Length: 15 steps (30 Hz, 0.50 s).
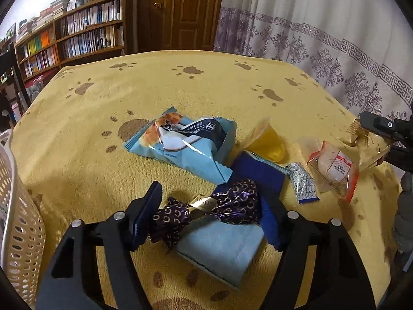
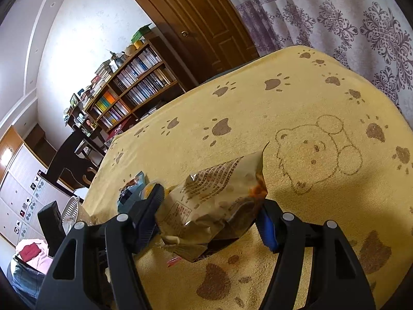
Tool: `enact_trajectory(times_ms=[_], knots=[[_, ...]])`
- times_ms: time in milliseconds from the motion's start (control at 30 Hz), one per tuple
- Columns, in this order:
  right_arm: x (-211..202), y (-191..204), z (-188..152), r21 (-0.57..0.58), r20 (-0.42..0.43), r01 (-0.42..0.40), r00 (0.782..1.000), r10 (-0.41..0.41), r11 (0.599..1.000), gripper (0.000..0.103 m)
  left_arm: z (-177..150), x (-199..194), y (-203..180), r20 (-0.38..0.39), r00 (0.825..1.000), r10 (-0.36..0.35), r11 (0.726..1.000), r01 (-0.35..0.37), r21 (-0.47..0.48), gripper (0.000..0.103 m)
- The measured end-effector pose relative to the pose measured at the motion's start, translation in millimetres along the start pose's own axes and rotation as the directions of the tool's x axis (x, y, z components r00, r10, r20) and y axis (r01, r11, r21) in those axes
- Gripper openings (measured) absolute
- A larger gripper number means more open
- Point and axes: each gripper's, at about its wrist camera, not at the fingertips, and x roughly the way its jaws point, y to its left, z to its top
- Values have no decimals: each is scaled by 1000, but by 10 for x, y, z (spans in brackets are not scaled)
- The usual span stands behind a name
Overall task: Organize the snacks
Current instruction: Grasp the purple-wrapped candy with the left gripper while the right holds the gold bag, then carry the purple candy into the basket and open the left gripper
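My left gripper point(image 1: 211, 199) is shut on a purple, gold-patterned wrapped candy point(image 1: 232, 204), held just above a pale blue packet point(image 1: 222, 248) on the yellow paw-print cloth point(image 1: 90, 155). Beyond lie a light blue chip bag point(image 1: 185, 142), an orange jelly cup point(image 1: 268, 142), a dark blue packet point(image 1: 258, 173), a small white-and-blue packet point(image 1: 303, 183) and a clear packet with a round white cake point(image 1: 333, 165). My right gripper point(image 2: 211, 201) is shut on a crinkled tan snack packet point(image 2: 214, 201), lifted off the cloth. That packet point(image 1: 369, 144) also shows at the right edge of the left wrist view.
A white perforated basket point(image 1: 15, 206) stands at the cloth's left edge. A bookshelf point(image 1: 77, 31) and wooden door point(image 1: 180, 10) are behind the table, with a patterned curtain point(image 1: 322, 38) along the right side. Bare cloth stretches across the far half.
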Motion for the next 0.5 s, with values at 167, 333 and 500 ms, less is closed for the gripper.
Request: enact_trajectory(times_ms=[167,333,500], knots=[[-29,3,4,1,7,-4,1000,4,1000,66,-31,-87,-1,19,1000,-2,1000,2,-5,68],[-59,24,11,-1,14,-13,1000,13,1000,66,-45,-239,-61,56,998,22,1000,-23,15,68],[-124,62,22,-5,26,-26,999,26,1000,66,-25,-431,-169,111,991,71,995,-78,57,68]])
